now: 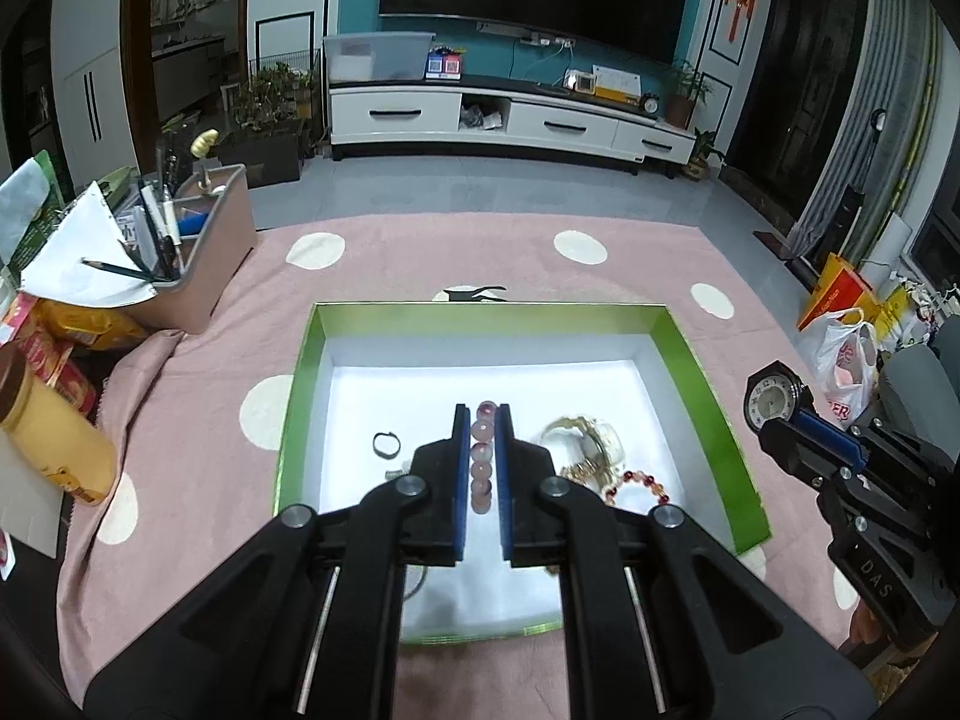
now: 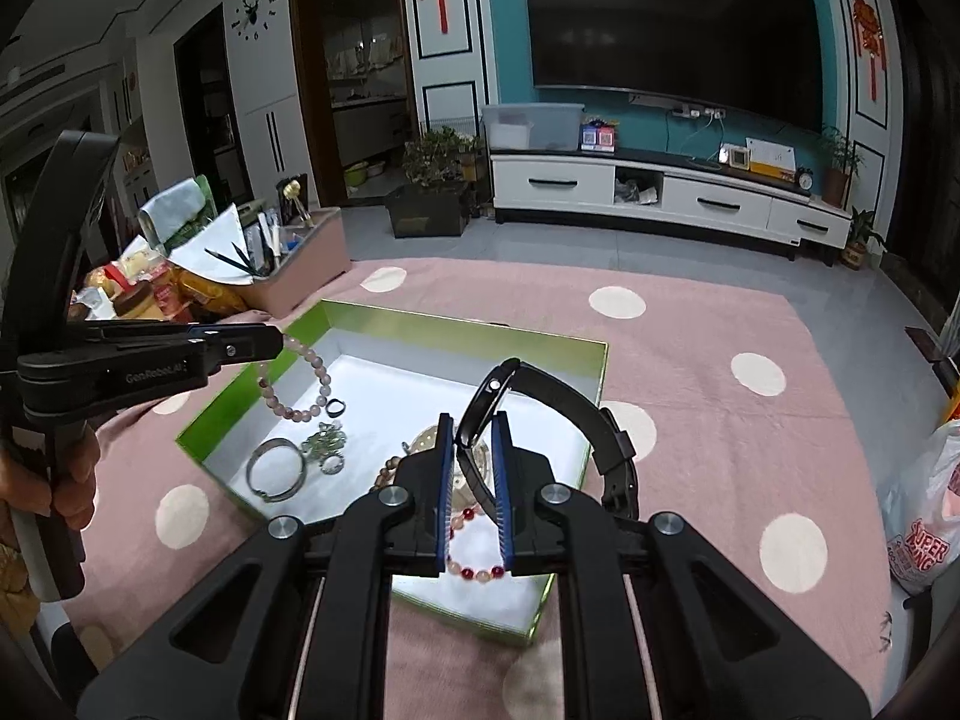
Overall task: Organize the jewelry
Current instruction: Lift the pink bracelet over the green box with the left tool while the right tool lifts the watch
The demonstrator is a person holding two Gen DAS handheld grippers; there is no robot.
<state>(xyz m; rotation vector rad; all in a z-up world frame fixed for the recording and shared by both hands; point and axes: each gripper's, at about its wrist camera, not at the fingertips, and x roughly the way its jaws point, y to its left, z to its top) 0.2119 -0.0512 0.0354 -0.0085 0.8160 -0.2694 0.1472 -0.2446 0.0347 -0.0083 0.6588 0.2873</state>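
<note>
A green-walled box with a white floor (image 1: 696, 360) (image 2: 456, 324) lies on the pink cloth. My left gripper (image 1: 483, 414) is shut on a pale pink bead bracelet (image 1: 482, 456) and holds it above the box; the bracelet hangs from it in the right wrist view (image 2: 300, 411). My right gripper (image 2: 472, 420) is shut on a black wristwatch (image 2: 576, 414), held over the box's right side; its dial shows in the left wrist view (image 1: 771, 399). In the box lie a dark ring (image 1: 386, 444), a gold watch (image 1: 591, 438), a red bead bracelet (image 2: 474, 570) and a silver bangle (image 2: 276, 471).
A pink desk organiser with pens (image 1: 204, 252) and snack packets (image 1: 54, 348) stand left of the box. A yellow jar (image 1: 54, 438) lies at the left edge. Plastic bags (image 1: 846, 366) sit right. The dotted pink cloth (image 2: 720, 420) surrounds the box.
</note>
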